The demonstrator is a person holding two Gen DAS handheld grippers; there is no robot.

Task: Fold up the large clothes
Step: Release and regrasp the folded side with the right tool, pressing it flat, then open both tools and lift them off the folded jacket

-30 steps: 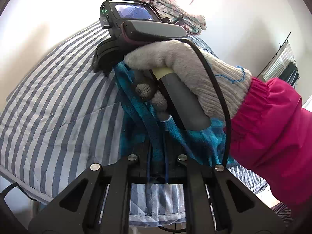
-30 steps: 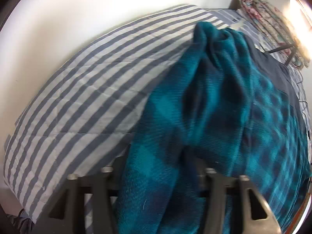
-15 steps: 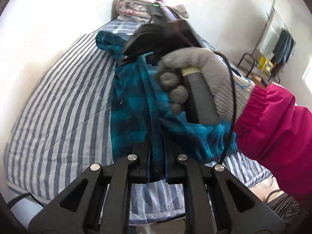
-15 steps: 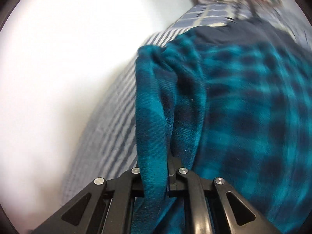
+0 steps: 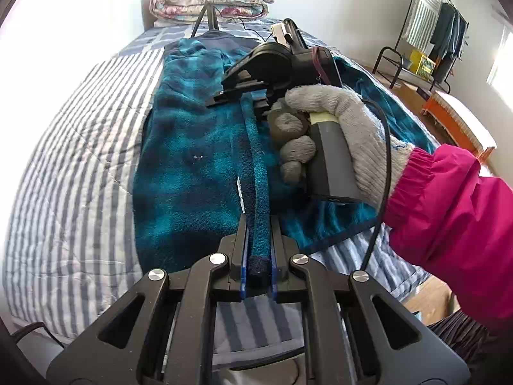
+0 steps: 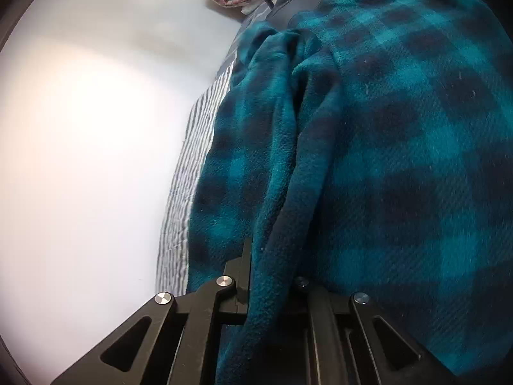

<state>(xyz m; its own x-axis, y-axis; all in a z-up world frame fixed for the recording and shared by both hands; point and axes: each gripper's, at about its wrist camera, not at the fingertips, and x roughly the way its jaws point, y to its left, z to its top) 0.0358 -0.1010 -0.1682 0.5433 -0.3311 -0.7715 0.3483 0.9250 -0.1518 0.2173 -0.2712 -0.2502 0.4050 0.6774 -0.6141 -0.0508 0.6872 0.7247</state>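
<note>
A teal and dark plaid fleece garment (image 5: pixel 189 160) lies lengthwise on a striped bed. My left gripper (image 5: pixel 259 243) is shut on its taut folded edge near the bed's near end. My right gripper (image 5: pixel 248 96), held by a gloved hand in the left wrist view, is shut on the same edge farther up. In the right wrist view the fleece (image 6: pixel 400 160) fills the frame and drapes over my right gripper (image 6: pixel 272 266), hiding the fingertips.
The blue and white striped bedspread (image 5: pixel 80 160) covers the bed. A folded floral quilt (image 5: pixel 211 0) and a tripod (image 5: pixel 205 22) stand at the far end. A clothes rack (image 5: pixel 429 25) and an orange bench (image 5: pixel 455 122) stand right. A white wall (image 6: pixel 80 160) lies left.
Both grippers have carried the garment's edge over toward the right, laying the fleece flatter on the bed. The right gripper has moved farther away and lower, stretching the edge straight.
</note>
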